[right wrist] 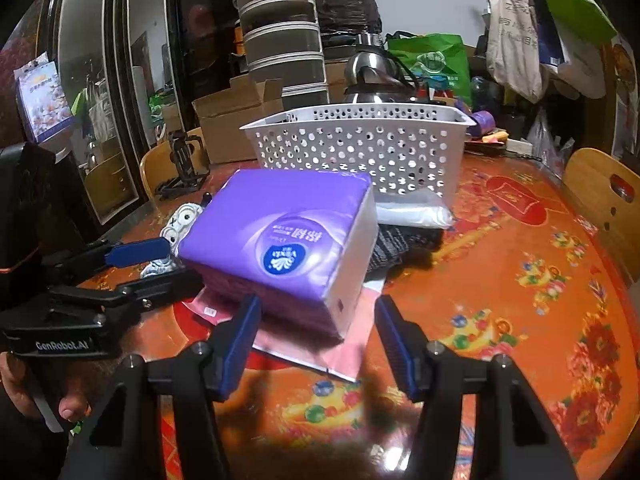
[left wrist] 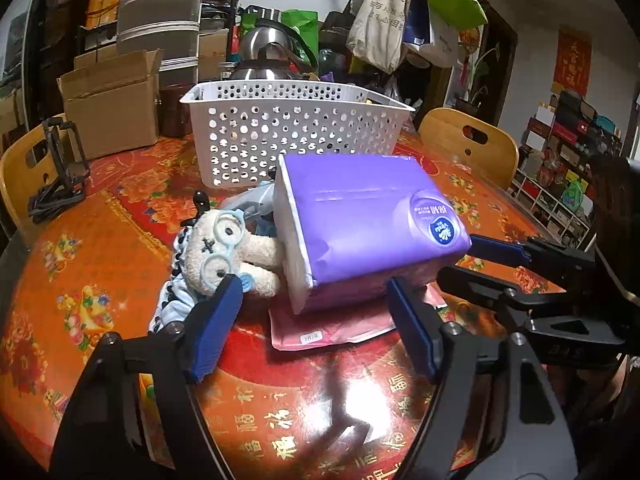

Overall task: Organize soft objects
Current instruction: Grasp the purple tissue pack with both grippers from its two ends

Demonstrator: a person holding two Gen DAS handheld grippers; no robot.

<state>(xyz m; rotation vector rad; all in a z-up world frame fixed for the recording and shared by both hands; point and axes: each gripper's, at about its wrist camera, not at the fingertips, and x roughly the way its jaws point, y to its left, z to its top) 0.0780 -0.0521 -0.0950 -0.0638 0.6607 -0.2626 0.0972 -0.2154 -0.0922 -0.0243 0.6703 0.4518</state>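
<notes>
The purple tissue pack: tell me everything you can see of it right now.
The purple tissue pack is a soft, plastic-wrapped block with white ends and a round blue-and-white logo. It lies tilted on a pink flat packet, in front of the white basket. A plush bear presses against its white end. No jaws visibly grip it.

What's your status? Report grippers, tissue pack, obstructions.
Left gripper and right gripper open, flanking purple tissue pack, no grip. Pack tilted on pink pouch. Plush bear against it; basket behind.

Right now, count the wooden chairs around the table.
2: one pale wooden chair at the left edge of the red patterned table, another wooden chair behind its far right edge. More may be hidden.
</notes>
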